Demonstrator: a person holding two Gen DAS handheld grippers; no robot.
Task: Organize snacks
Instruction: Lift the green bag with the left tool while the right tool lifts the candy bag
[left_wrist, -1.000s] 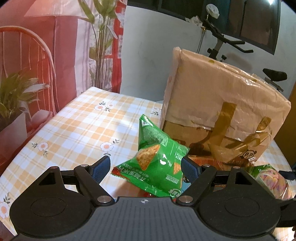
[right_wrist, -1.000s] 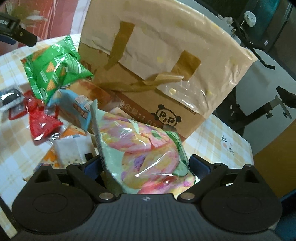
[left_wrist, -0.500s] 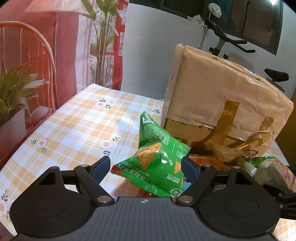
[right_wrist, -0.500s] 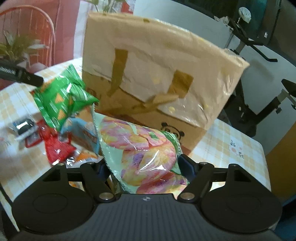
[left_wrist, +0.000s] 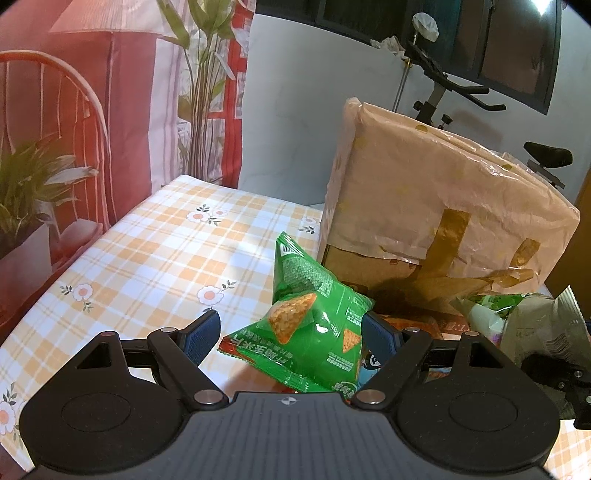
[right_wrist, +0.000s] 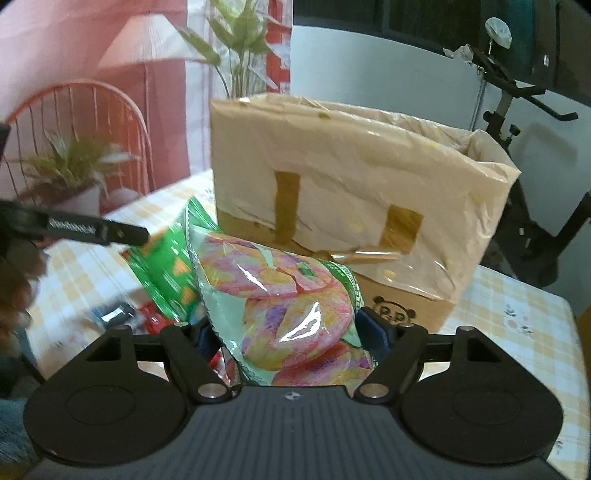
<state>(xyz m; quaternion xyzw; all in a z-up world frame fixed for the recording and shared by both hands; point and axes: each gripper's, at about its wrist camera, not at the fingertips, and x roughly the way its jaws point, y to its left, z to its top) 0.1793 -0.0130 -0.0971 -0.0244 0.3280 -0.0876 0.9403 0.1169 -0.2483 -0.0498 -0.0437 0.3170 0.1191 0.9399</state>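
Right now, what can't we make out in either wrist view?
- Inside of the lined cardboard box: both views, its own front wall hides it.
- Left gripper: whether it pinches the green chip bag is unclear; right pad sits behind the bag.
- Small packets: right view, blurred, behind the pastel snack bag.

Green chip bag (left_wrist: 314, 325); orange-checked floral tablecloth (left_wrist: 155, 258); tan box (right_wrist: 351, 192).

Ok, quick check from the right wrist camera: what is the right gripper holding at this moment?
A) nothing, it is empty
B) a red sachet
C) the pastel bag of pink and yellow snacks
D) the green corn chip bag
C: the right gripper has its blue pads on either side of the pastel snack bag, while the green chip bag sits behind it to the left.
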